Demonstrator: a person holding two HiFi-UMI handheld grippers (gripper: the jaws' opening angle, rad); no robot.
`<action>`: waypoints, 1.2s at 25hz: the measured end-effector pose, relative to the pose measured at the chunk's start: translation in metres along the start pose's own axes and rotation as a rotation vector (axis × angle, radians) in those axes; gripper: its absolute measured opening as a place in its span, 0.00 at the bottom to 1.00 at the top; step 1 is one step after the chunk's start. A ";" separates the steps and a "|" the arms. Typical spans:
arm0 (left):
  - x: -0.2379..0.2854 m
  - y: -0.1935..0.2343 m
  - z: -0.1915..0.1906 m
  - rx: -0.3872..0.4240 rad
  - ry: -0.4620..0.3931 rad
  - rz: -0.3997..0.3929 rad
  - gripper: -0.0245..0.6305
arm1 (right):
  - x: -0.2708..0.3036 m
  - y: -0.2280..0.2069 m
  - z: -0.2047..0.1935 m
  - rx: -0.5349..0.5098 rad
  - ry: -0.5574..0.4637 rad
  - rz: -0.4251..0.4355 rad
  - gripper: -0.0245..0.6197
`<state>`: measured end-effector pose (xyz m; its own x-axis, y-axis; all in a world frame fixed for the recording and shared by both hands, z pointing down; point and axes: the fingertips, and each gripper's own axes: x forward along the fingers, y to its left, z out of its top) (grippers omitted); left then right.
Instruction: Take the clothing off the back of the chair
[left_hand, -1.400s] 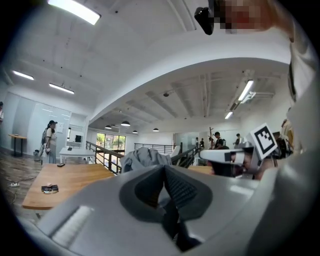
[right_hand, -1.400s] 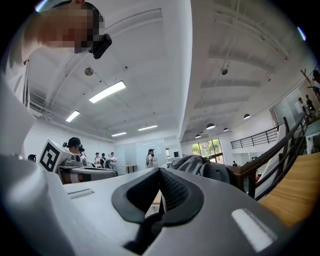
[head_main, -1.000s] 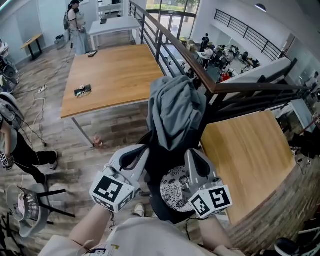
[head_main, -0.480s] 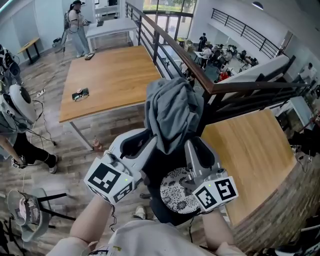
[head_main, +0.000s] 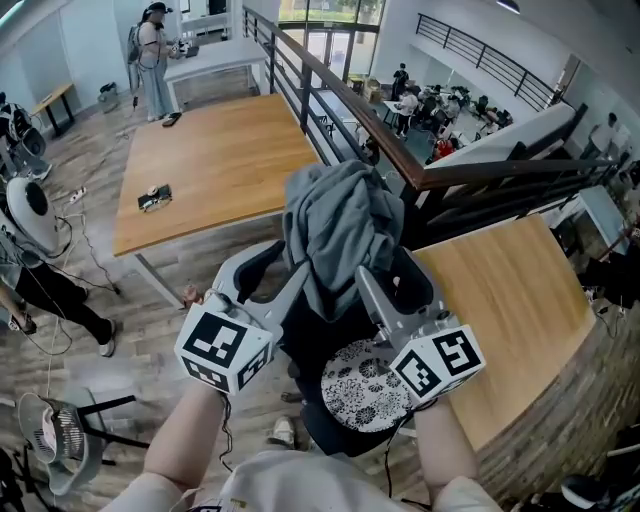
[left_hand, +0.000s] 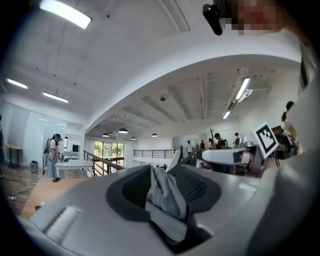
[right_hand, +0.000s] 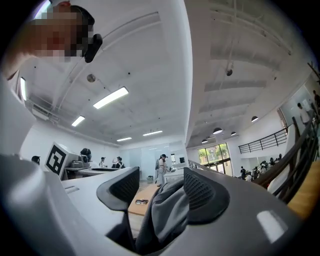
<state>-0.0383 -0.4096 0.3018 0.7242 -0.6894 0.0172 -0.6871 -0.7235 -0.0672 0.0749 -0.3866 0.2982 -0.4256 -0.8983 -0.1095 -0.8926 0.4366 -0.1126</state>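
My left gripper (head_main: 268, 266) and right gripper (head_main: 396, 278) have just been opening; the grey garment (head_main: 335, 225) sits loosely between their jaws.

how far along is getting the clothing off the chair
Done: the left gripper and right gripper each have a fold of the grey clothing between their jaws. In hand: both jaws have just been opening, gripping nothing. Left: the clothing drapes the chair back; lifting it off.

Railing (head_main: 345, 95) blocks behind chair (head_main: 312, 345); left table (head_main: 220, 160), right table (head_main: 500, 310) flank; floor (head_main: 150, 300) gap left.
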 end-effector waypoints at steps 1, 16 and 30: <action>0.005 0.004 -0.002 -0.018 0.005 -0.003 0.27 | 0.005 -0.004 -0.002 -0.013 0.010 -0.003 0.47; 0.069 0.051 -0.063 -0.140 0.146 0.020 0.38 | 0.079 -0.084 -0.091 -0.073 0.220 -0.057 0.78; 0.095 0.058 -0.112 -0.203 0.273 -0.026 0.38 | 0.108 -0.103 -0.165 0.110 0.353 0.029 0.81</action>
<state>-0.0162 -0.5212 0.4108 0.7181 -0.6351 0.2847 -0.6861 -0.7146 0.1366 0.0965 -0.5368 0.4608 -0.4927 -0.8389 0.2314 -0.8663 0.4477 -0.2216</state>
